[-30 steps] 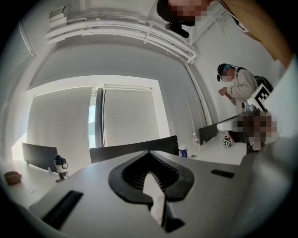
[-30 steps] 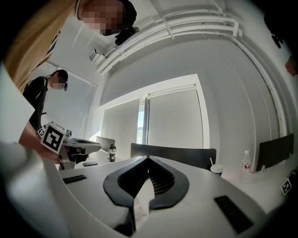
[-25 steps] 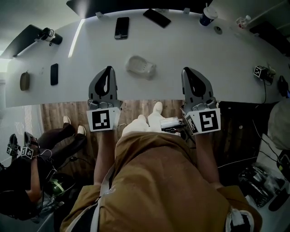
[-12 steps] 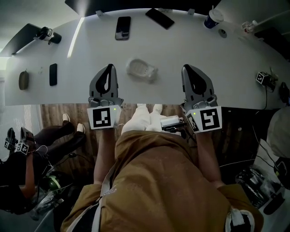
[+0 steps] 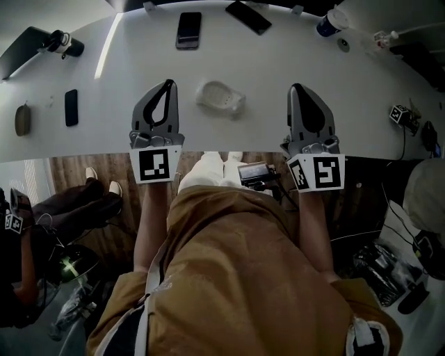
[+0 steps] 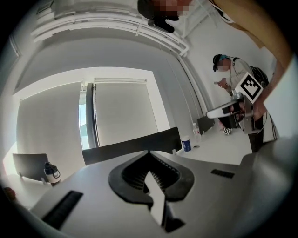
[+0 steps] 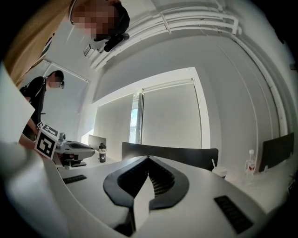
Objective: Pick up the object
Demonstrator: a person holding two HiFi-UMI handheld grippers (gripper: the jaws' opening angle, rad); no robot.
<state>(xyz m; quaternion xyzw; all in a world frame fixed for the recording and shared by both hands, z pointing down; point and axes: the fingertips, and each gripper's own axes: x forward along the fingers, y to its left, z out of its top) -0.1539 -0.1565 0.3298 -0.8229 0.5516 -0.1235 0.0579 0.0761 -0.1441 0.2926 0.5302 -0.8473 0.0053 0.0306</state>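
Observation:
A white, shallow dish-like object (image 5: 220,98) lies on the white table (image 5: 278,62), seen only in the head view. My left gripper (image 5: 167,82) hovers just left of it, jaws shut and empty. My right gripper (image 5: 297,87) is further off on the object's right, also shut with nothing held. In the left gripper view the jaws (image 6: 149,152) meet at the tip, pointing across the room. The right gripper view shows its jaws (image 7: 149,158) closed in the same way. The object is hidden from both gripper views.
Black phones (image 5: 188,30) (image 5: 71,107) and a dark slab (image 5: 248,17) lie on the table's far and left parts. A blue cup (image 5: 329,22) stands far right, a marker cube (image 5: 400,113) at the right edge. The table's near edge runs under both grippers. A person sits lower left.
Both grippers have moved forward over the table, so their tips now reach past the white object's near side. Both jaws stay shut.

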